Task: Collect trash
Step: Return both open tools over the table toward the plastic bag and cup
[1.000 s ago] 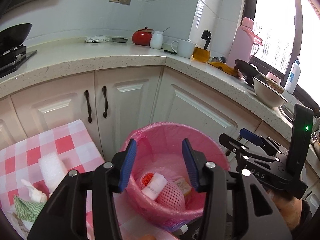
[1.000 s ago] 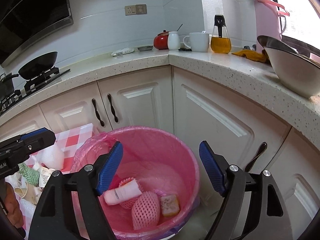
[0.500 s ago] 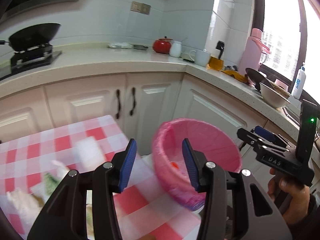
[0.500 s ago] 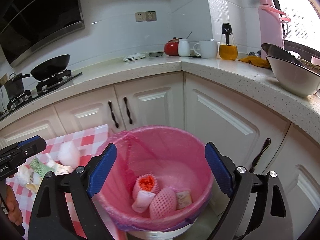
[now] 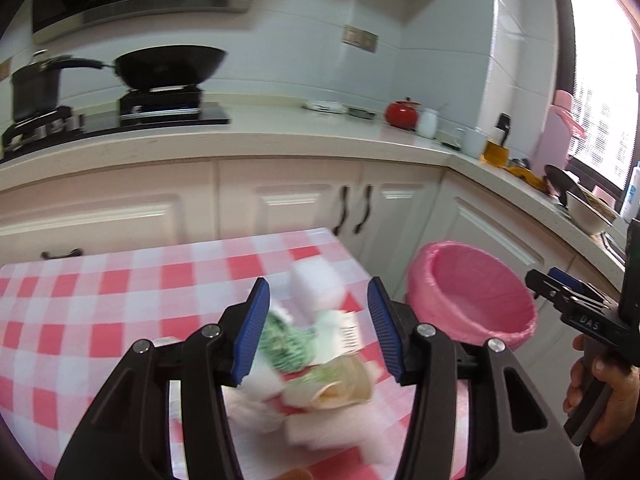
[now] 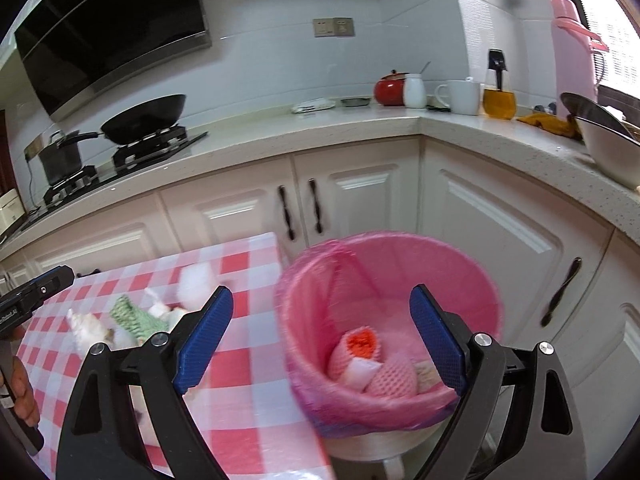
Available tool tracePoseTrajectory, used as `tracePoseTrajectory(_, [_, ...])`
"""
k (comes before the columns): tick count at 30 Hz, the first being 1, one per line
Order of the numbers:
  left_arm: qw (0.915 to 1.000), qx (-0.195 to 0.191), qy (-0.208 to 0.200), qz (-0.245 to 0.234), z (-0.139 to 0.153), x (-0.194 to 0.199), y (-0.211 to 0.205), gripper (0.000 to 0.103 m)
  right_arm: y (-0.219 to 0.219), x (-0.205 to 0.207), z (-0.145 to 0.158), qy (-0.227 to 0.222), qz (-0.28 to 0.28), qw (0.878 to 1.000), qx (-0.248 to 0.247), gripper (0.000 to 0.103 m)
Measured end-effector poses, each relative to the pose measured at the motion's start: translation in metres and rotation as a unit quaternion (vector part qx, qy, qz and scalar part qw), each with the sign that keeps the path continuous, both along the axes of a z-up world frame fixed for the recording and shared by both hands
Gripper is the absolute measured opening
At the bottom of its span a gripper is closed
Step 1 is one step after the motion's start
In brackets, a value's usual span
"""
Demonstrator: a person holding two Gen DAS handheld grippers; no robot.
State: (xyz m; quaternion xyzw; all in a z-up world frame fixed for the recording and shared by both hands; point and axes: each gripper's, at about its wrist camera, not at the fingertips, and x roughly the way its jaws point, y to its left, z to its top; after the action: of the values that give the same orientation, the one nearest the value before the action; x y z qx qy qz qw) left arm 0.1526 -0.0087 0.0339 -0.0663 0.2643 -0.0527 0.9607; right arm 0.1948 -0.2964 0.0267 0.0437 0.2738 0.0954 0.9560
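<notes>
Several scraps of trash (image 5: 316, 344) are lying heaped on the checked desk (image 5: 120, 320), toward its right edge and just beyond the left hand-held gripper (image 5: 318, 328), which is hanging over them with nothing between its jaws; those jaws are opening. A green-patterned wrapper (image 5: 286, 346) is sitting nearest the left pad, a white foam piece (image 5: 316, 286) farther off, a tan curl (image 5: 340, 388) nearer. To the right, beside the desk's edge, the pink-lined bin (image 6: 392, 320) is standing on the floor, and the right hand-held gripper (image 6: 322, 344) is hovering spread wide and unladen, with the bin framed between its pads. The left one is judged nearer the heap, so the coming pick is probably its job. Only the right wrist view is showing the bin's contents: pink foam nets (image 6: 376, 364) already inside. The left view is showing only the bin's rim and liner.
</notes>
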Motion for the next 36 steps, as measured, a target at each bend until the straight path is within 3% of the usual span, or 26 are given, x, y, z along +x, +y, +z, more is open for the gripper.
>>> tracePoseTrajectory(18, [0.9969,-0.031,0.025,0.068,-0.026,-0.034,0.087,0.054,0.092,-0.022,-0.022,0.044,0.075,0.996,-0.003,0.085])
tracePoseTrajectory(26, [0.9942,-0.049,0.063,0.072,-0.051,-0.023,0.103,0.063,0.127,-0.024,-0.033,0.062,0.106,0.992,-0.010,0.085])
tracePoseTrajectory(36, [0.9892,-0.069,0.114,0.062,-0.087,0.007,0.105,0.062,0.158,-0.019,-0.047,0.082,0.129,0.988,-0.023,0.085])
